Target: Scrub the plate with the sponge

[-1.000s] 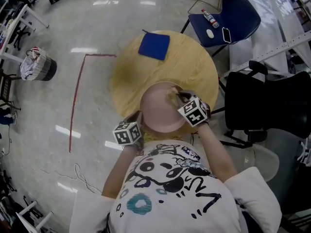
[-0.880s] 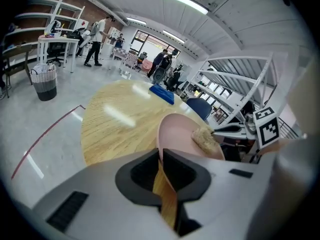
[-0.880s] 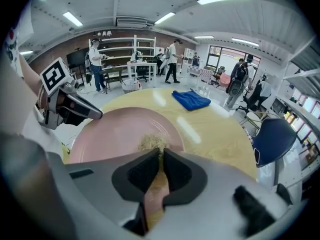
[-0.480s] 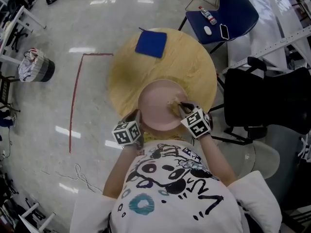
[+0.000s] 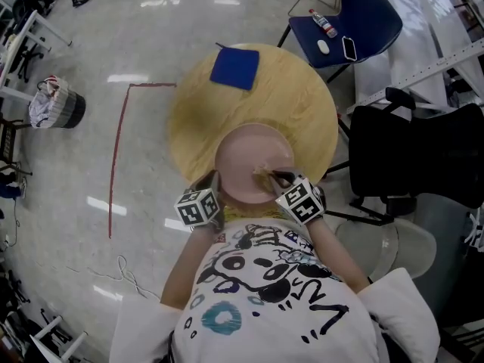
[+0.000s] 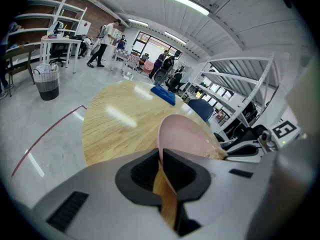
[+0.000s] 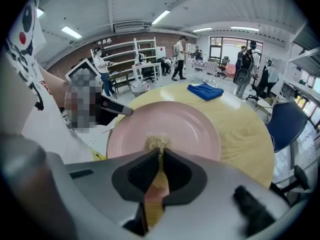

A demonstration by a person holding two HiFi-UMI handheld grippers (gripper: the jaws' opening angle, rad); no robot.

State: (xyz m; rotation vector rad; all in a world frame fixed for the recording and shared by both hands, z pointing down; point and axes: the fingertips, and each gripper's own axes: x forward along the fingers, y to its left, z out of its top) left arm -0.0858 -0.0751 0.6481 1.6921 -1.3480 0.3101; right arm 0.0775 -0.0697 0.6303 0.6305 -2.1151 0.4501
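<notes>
Bright reflections are being thrown back by the glossy, polished floor (image 5: 136,36), and a fainter sheen is being carried by the pale, smooth-grained wood of the round worktop (image 5: 295,104). The pink plate (image 5: 249,161) is being shown smooth and satiny, while the tan sponge (image 7: 156,144) is being seen as rough and fibrous. A blue cloth (image 5: 235,68) is being displayed soft and matt. Matt grey plastic is being presented by the left tongs (image 6: 161,154) and the right tongs (image 7: 159,156).
</notes>
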